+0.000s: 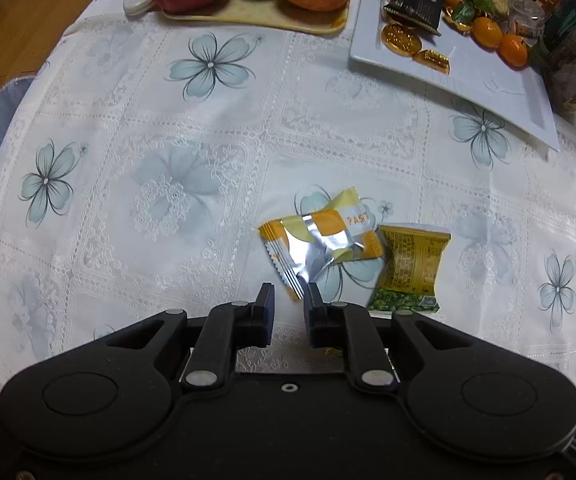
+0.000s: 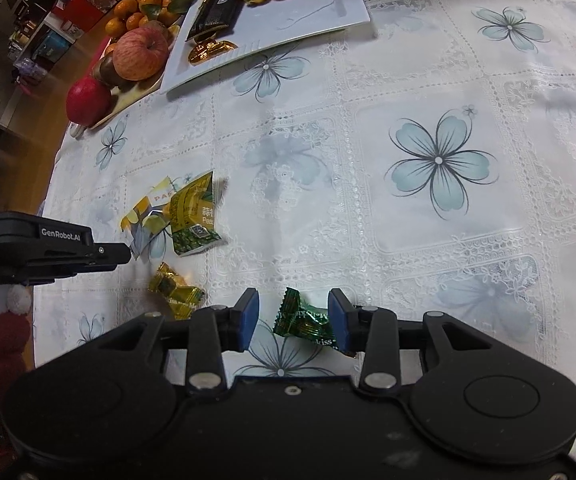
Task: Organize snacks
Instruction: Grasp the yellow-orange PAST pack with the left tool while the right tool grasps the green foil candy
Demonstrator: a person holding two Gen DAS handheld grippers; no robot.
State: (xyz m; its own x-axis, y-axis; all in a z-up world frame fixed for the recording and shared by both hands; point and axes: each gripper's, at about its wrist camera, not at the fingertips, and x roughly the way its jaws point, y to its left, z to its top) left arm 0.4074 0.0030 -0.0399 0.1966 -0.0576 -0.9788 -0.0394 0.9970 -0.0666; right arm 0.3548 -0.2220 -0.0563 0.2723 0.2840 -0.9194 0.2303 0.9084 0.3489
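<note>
Green candy (image 2: 302, 320) lies crosswise between the half-spread jaws of the right gripper (image 2: 294, 322); the left gripper (image 1: 290, 308) pinches the orange-silver packet (image 1: 320, 246).

Left gripper (image 1: 290, 294) pointing steeply down, jaws nearly closed; right gripper (image 2: 294, 304) likewise down, jaws part-open
</note>
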